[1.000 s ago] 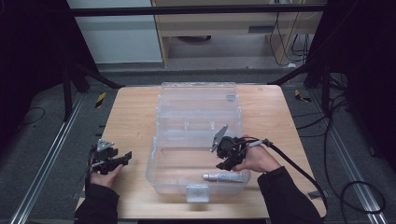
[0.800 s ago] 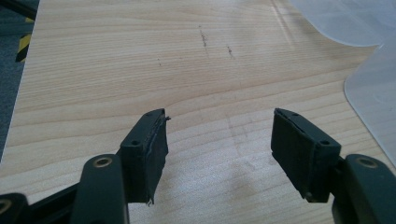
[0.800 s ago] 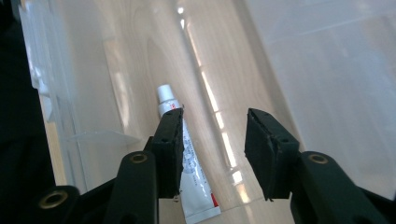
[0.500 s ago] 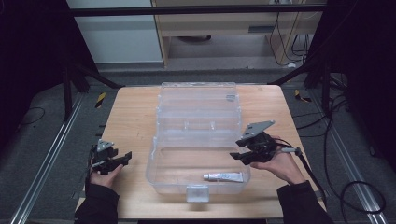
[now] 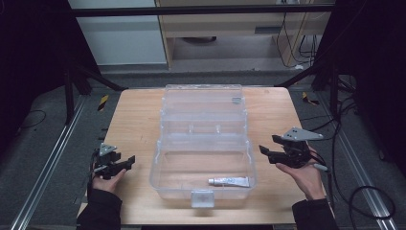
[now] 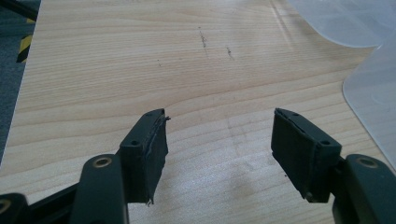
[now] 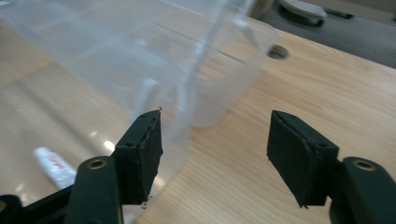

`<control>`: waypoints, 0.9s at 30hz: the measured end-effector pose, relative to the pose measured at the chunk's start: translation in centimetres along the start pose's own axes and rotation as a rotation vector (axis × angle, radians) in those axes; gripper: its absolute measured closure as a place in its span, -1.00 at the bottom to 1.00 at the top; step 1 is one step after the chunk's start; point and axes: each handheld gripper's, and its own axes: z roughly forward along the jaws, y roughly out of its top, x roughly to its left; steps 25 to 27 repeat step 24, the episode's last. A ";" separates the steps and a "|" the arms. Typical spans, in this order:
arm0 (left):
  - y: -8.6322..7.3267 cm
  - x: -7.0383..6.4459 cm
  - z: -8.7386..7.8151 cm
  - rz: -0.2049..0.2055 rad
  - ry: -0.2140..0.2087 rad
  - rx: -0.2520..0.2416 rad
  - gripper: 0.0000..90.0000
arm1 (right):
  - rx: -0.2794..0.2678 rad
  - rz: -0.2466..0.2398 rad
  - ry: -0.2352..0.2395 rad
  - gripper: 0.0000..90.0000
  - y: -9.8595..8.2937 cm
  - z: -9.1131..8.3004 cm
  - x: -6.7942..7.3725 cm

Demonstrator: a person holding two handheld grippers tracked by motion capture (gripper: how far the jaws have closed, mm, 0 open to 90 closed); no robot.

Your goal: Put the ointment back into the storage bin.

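Clear plastic box (image 5: 203, 143): sitting open in the middle of the wooden table (image 5: 134, 124), its lid lying back toward the far edge.
Tube (image 5: 229, 181): lying flat on the box floor near the front right corner, touching neither gripper; in the right gripper view (image 7: 53, 166) it is showing as a white shape blurred through the box wall.
Right gripper (image 5: 275, 148): hovering just beside the box's right wall, jaws standing apart and holding nothing.
Left gripper (image 5: 125, 162): waiting over bare wood left of the box, jaws also spread wide and carrying nothing.
Progress: judging by how things are lying, the tube is looking already placed; what seems left is swinging the lid over and pressing the front latch (image 5: 201, 197) shut.
Hard to make out: the tube's printing is reading too small; the transparent walls are making the box's edges and hinge difficult to trace.
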 end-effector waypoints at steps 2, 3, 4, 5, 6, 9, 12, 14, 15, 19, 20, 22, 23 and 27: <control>0.0 0.0 0.0 0.001 0.002 -0.002 -0.21 | -0.001 0.049 -0.038 -0.28 -1.1 0.4 -0.9; 0.0 0.0 -0.1 0.000 0.002 -0.003 -0.21 | 0.004 0.060 -0.045 -0.29 -1.5 0.5 -1.1; 0.0 0.1 -0.1 0.000 0.003 -0.003 -0.21 | 0.005 0.064 -0.057 -0.31 -1.9 0.8 -1.4; 0.0 0.1 -0.1 0.000 0.003 -0.004 -0.21 | 0.015 0.069 -0.065 -0.33 -2.2 1.0 -1.6; 0.0 0.1 -0.1 0.002 0.003 -0.002 -0.21 | 0.026 0.069 -0.076 -0.34 -2.6 1.2 -1.9; 0.0 0.1 0.0 0.001 0.003 -0.003 -0.21 | 0.019 0.094 -0.112 -0.40 -3.6 1.7 -2.9; 0.0 0.1 0.0 0.001 0.002 -0.003 -0.21 | 0.013 0.117 -0.145 -0.44 -4.6 2.0 -3.8; 0.0 0.1 0.0 -0.001 0.001 -0.004 -0.21 | 0.021 0.148 -0.160 -0.46 -5.4 2.2 -4.3; -0.1 0.1 0.0 0.001 0.002 -0.003 -0.21 | 0.028 0.157 -0.166 -0.47 -5.8 2.4 -4.6; -0.1 0.1 0.1 0.005 0.005 -0.002 -0.22 | 0.052 0.175 -0.196 -0.52 -6.9 2.8 -5.2; -0.1 0.2 0.1 0.007 0.006 -0.002 -0.23 | 0.055 0.176 -0.194 -0.54 -7.1 2.9 -5.4; -0.1 0.1 0.2 0.010 0.009 -0.001 -0.24 | 0.067 0.184 -0.201 -0.56 -7.5 2.9 -5.5; -0.1 0.1 0.2 0.012 0.010 -0.002 -0.25 | 0.073 0.182 -0.205 -0.57 -7.6 3.0 -5.6; -0.1 0.1 0.2 0.012 0.011 -0.003 -0.25 | 0.078 0.181 -0.215 -0.57 -7.7 3.0 -5.7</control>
